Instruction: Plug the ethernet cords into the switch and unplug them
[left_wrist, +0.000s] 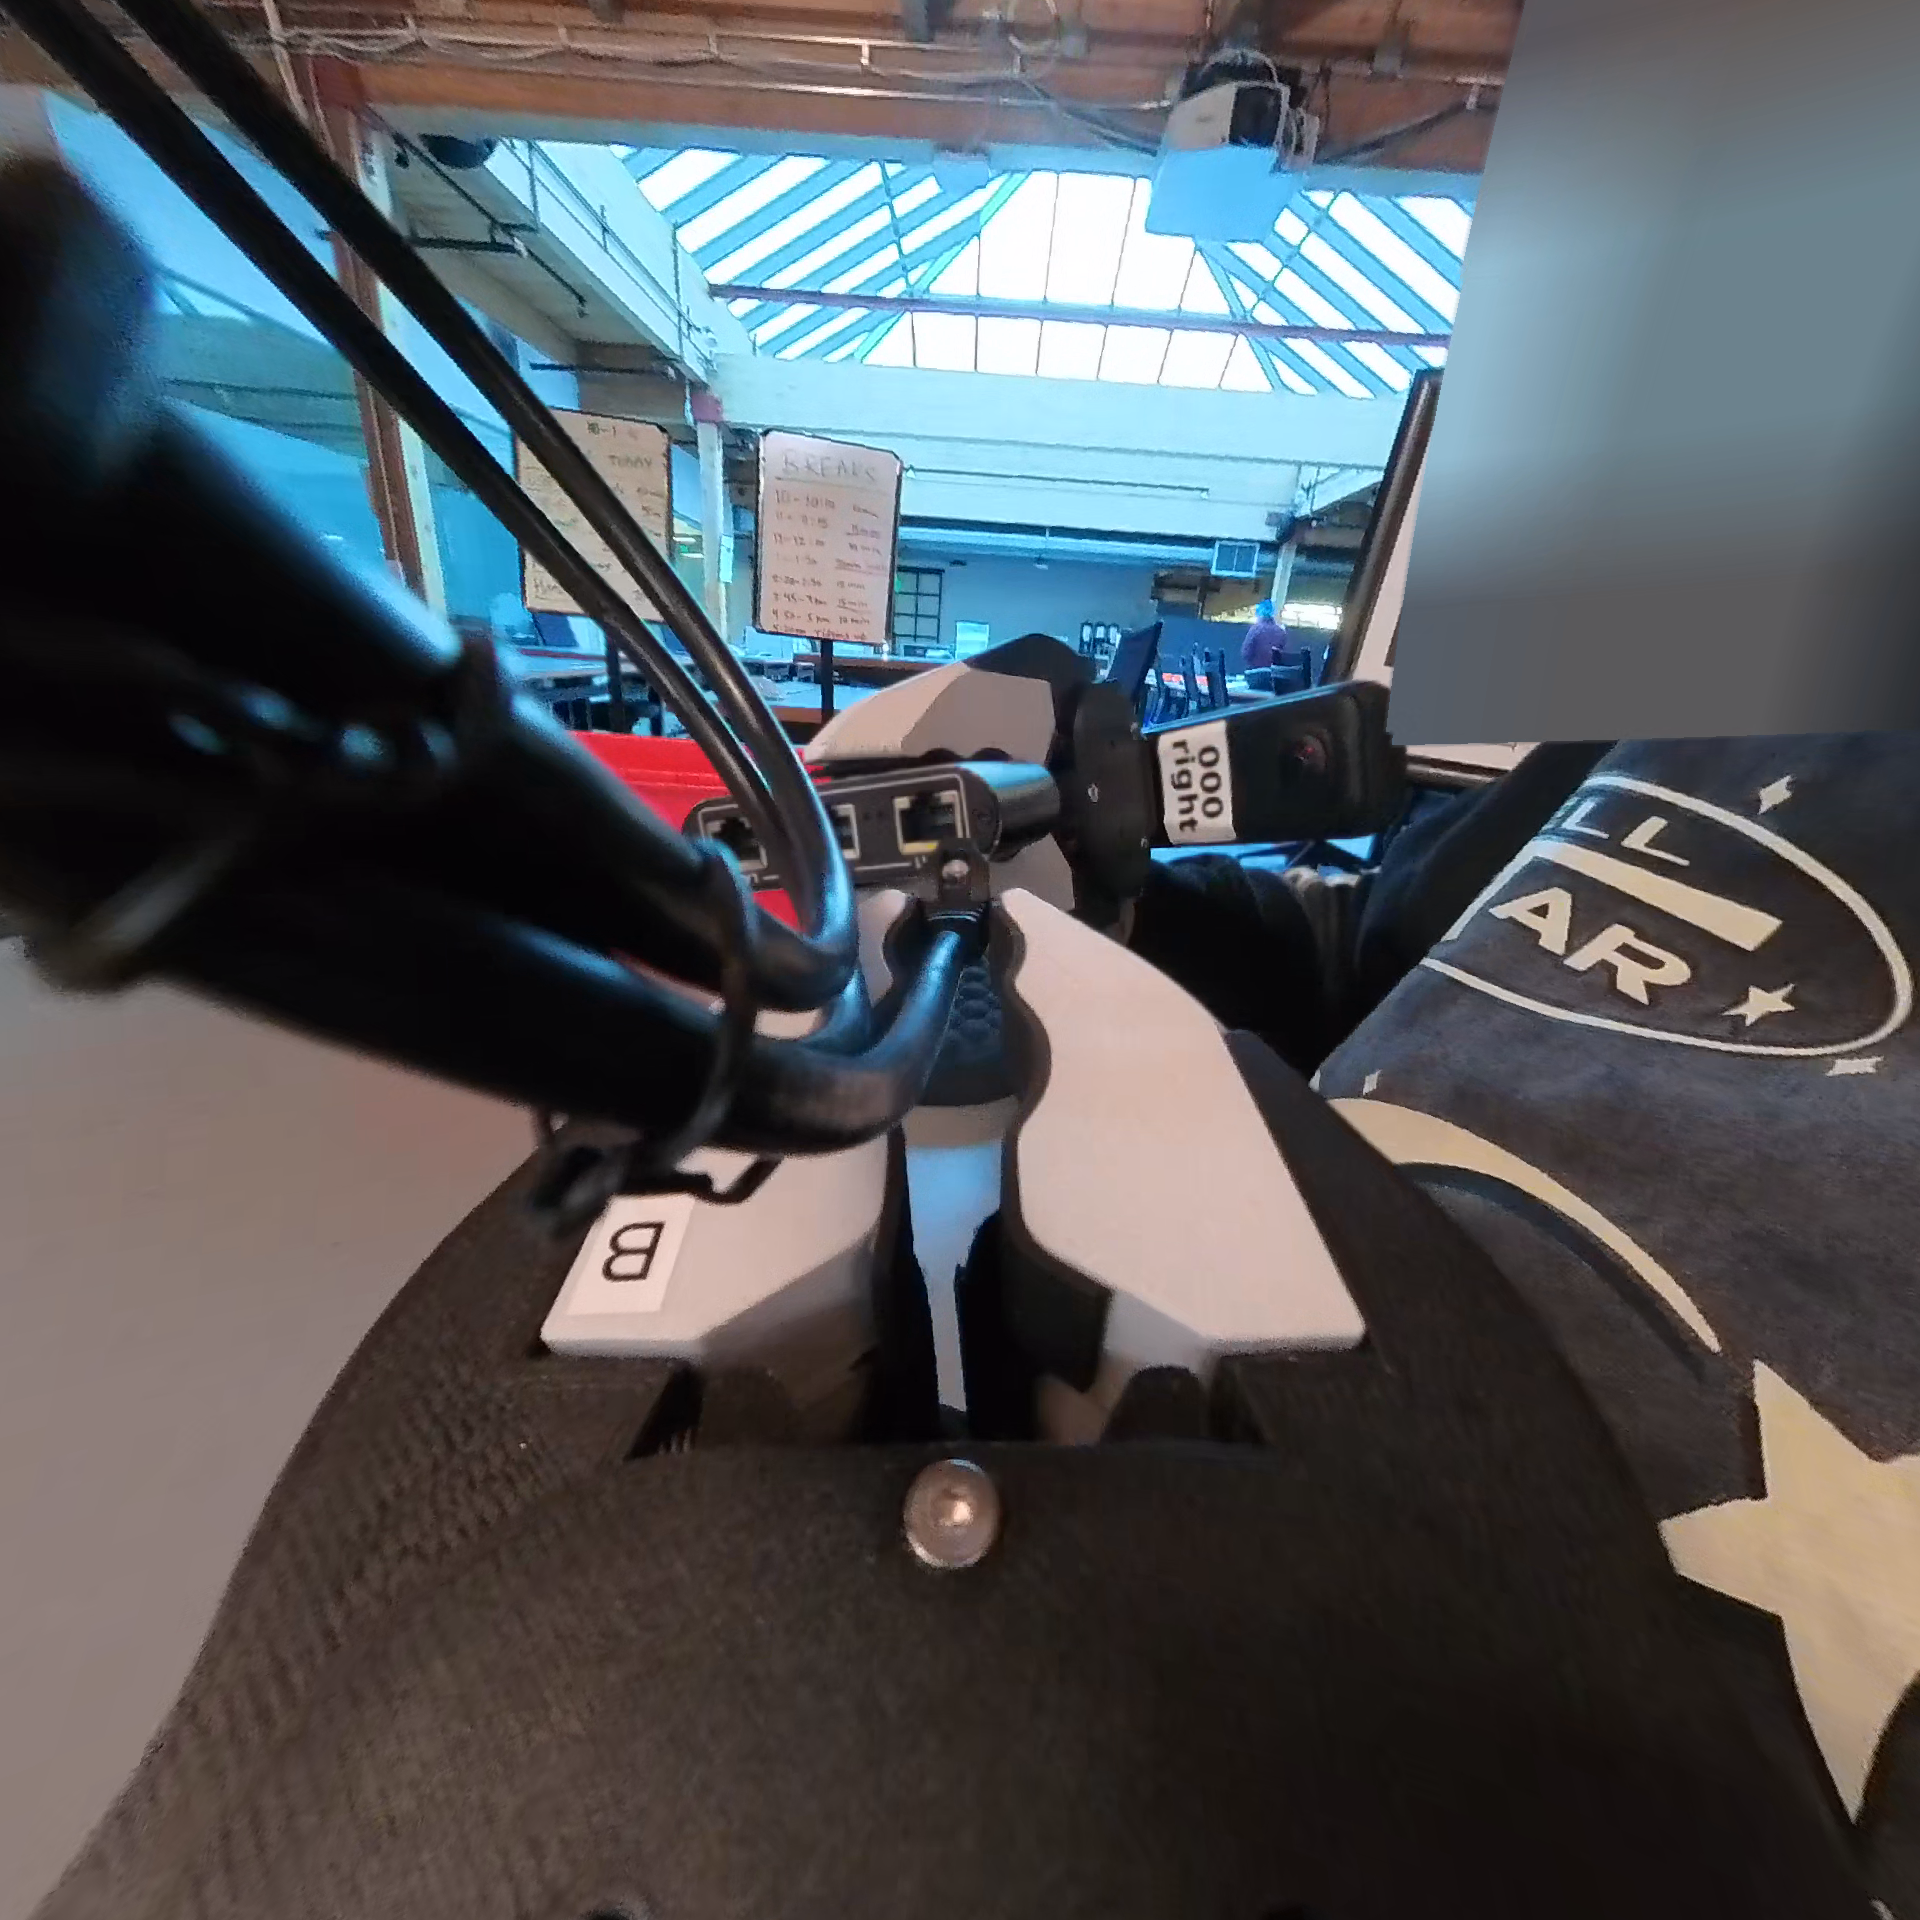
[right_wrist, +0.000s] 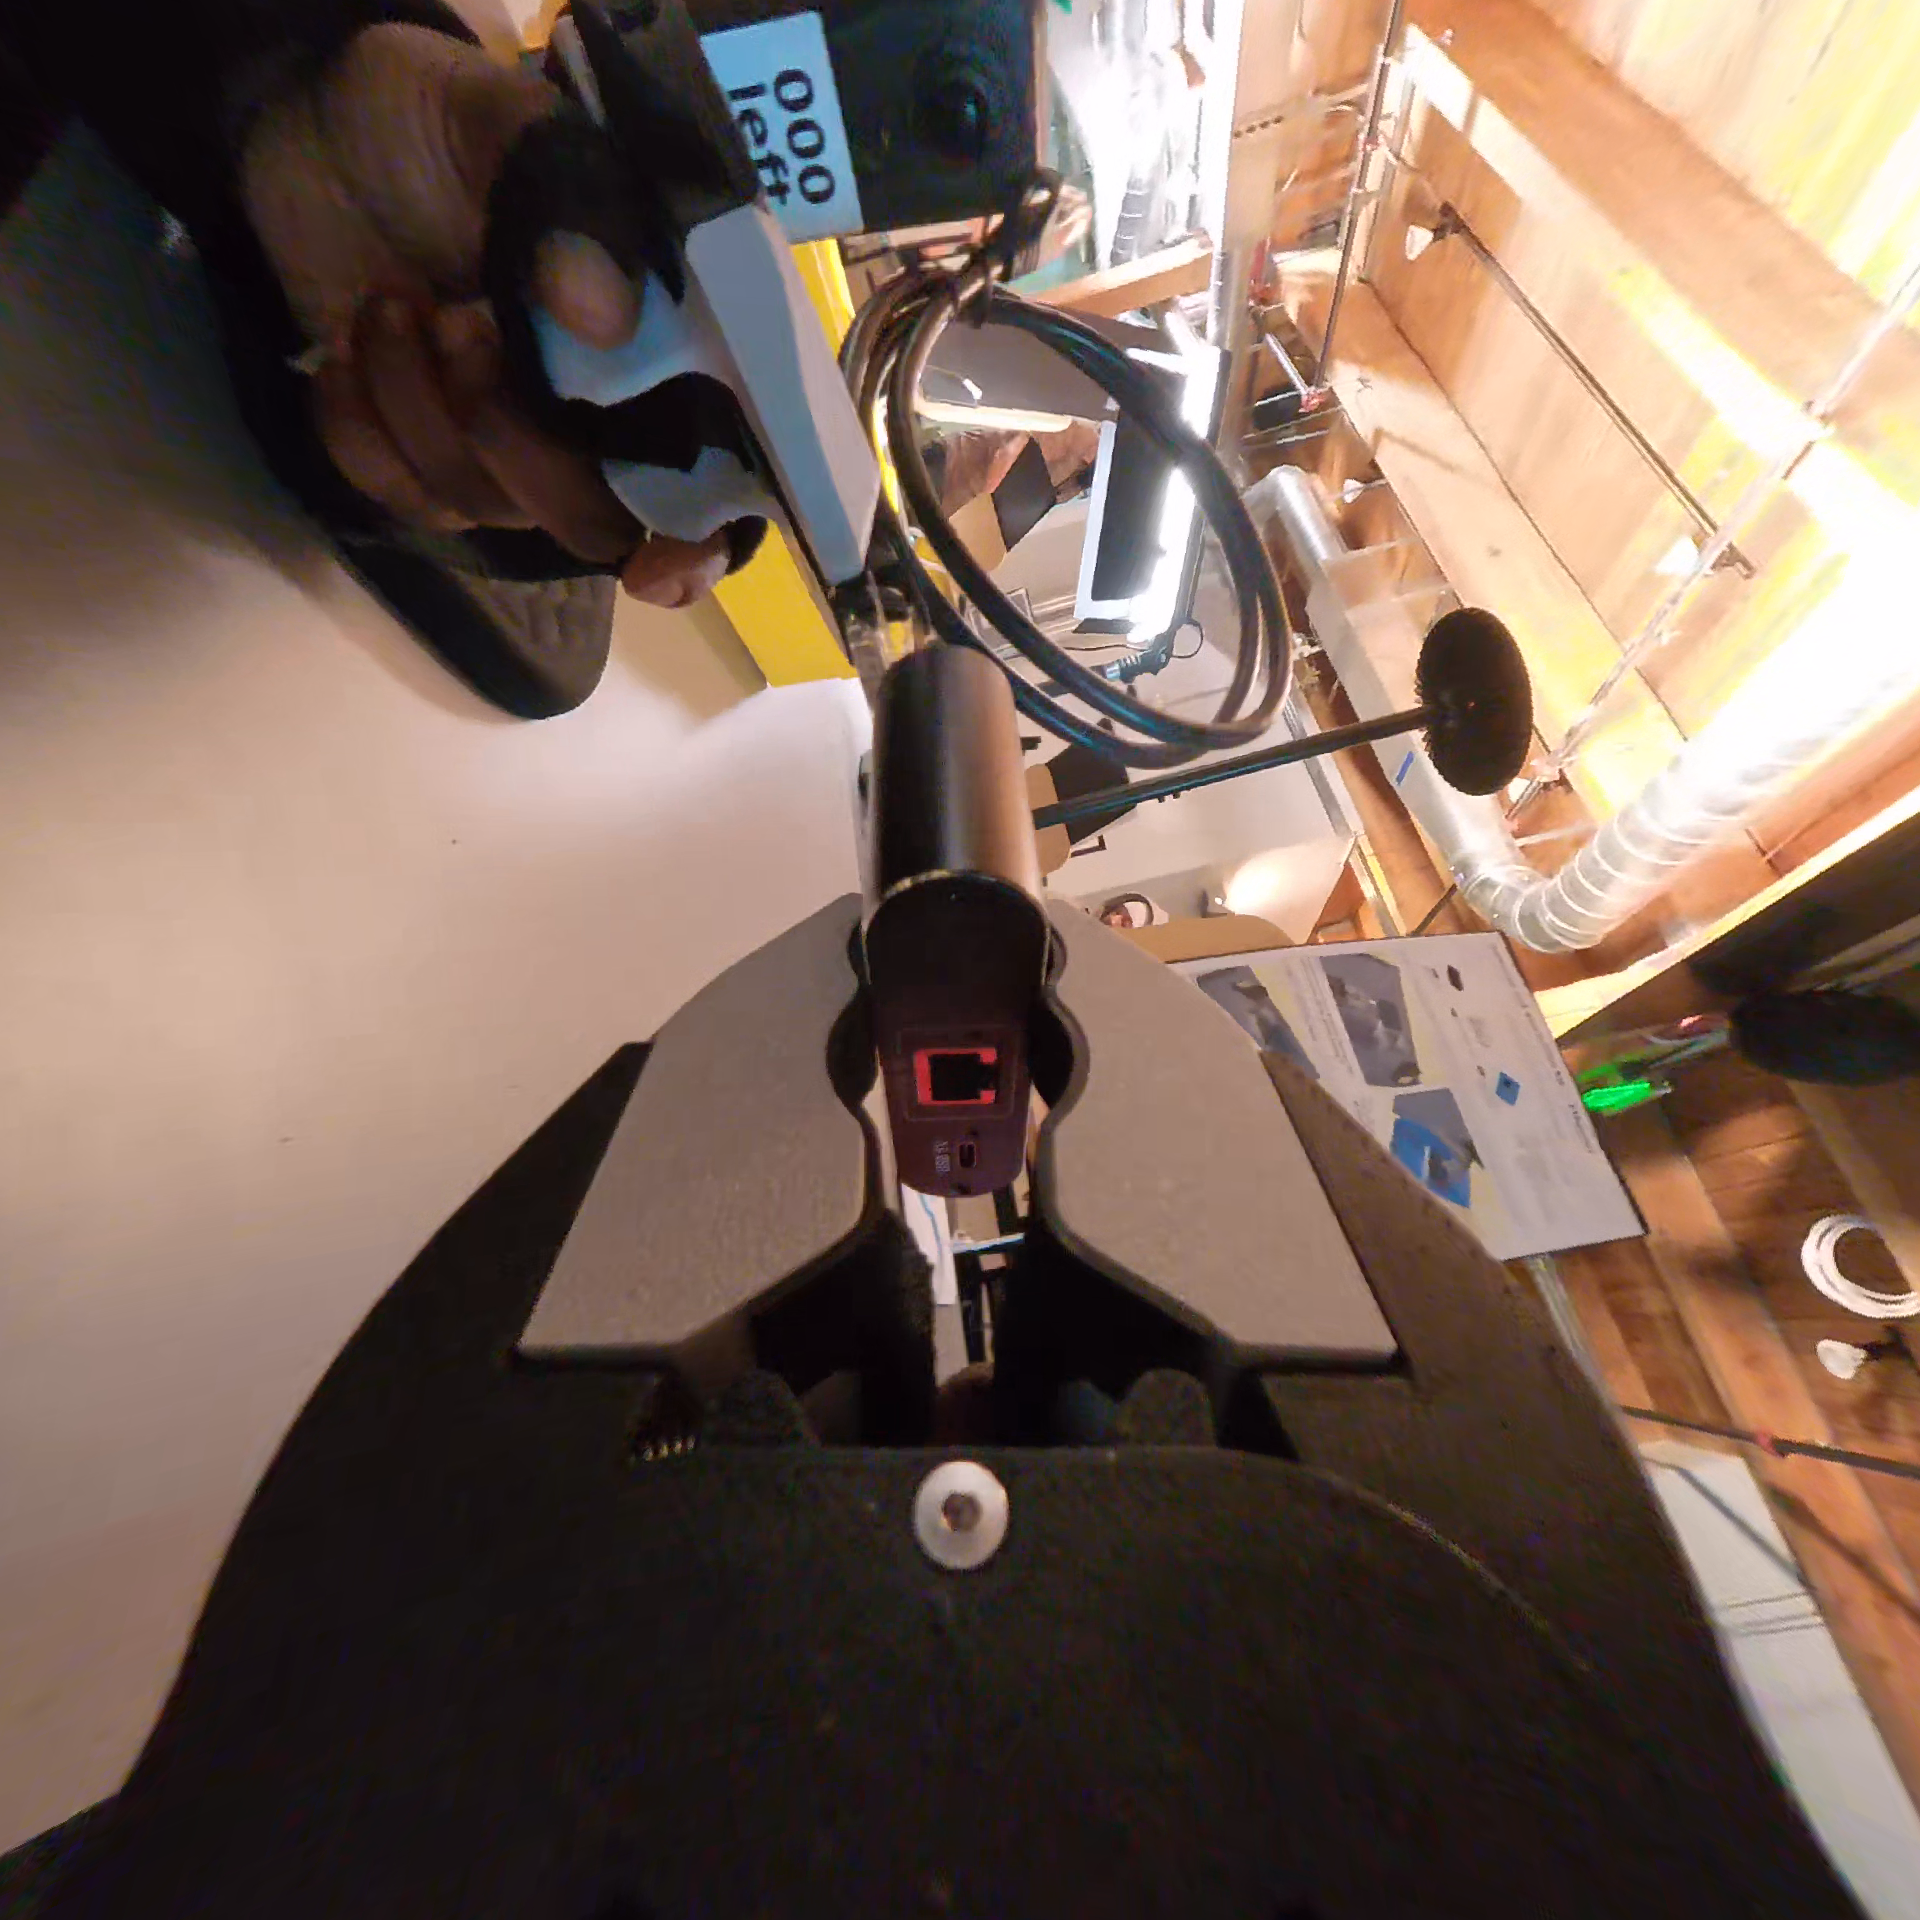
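Observation:
In the left wrist view my left gripper (left_wrist: 961, 914), with white fingers, is shut on a black ethernet cord (left_wrist: 914, 997) just behind its plug (left_wrist: 956, 871). The plug sits right at the small black switch (left_wrist: 842, 821), below its right-hand port; I cannot tell if it is inserted. The rest of the cord is a tied bundle (left_wrist: 416, 831) on the left. In the right wrist view my right gripper (right_wrist: 951, 935), with grey fingers, is shut on the switch (right_wrist: 945, 790), whose red-rimmed port (right_wrist: 956, 1075) faces the camera. The left gripper (right_wrist: 862, 592) and the cord coil (right_wrist: 1091, 540) meet its far end.
A person's dark printed shirt (left_wrist: 1662, 1039) fills the right of the left wrist view, and a hand (right_wrist: 436, 364) holds the left gripper. A red bin (left_wrist: 644, 748) stands behind the switch. A white tabletop (right_wrist: 312, 987), a yellow block (right_wrist: 790, 582) and a printed sheet (right_wrist: 1455, 1091) show too. The gap from one gripper's tips to the other's is roughly 5 cm.

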